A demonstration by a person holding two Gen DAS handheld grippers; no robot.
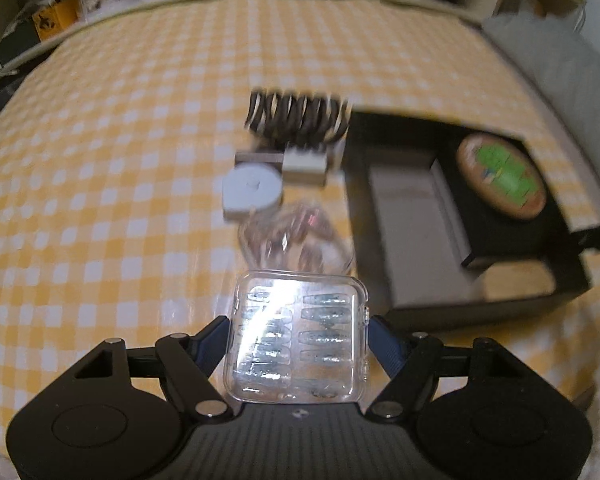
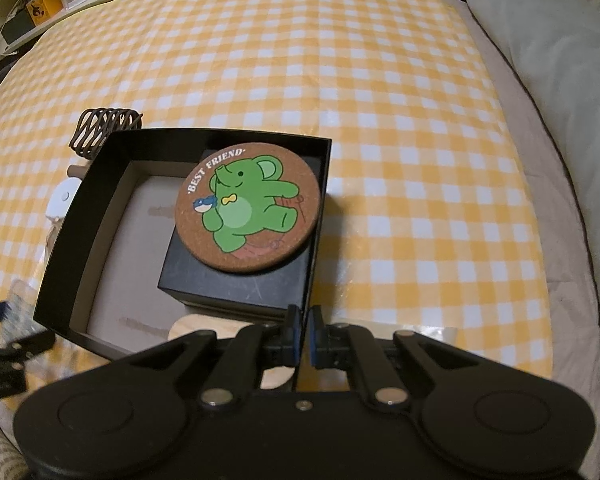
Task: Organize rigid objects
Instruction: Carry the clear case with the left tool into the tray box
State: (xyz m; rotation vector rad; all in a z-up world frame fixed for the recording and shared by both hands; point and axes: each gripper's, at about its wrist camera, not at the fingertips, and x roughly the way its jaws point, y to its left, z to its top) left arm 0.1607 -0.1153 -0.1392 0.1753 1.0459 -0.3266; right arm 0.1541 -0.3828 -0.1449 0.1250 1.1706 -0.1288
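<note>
Left gripper (image 1: 298,334) clamps a clear plastic case (image 1: 300,334) of small items, held just left of the black open box (image 2: 80,208). Right gripper (image 2: 303,334) is nearly closed, pinching the box's right wall at its near corner. Inside the box, a cork coaster (image 2: 247,207) with a green elephant lies on a smaller black box (image 2: 236,286).

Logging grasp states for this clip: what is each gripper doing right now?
Left gripper: shut on the clear case.
Right gripper: shut on the black box's wall.
</note>
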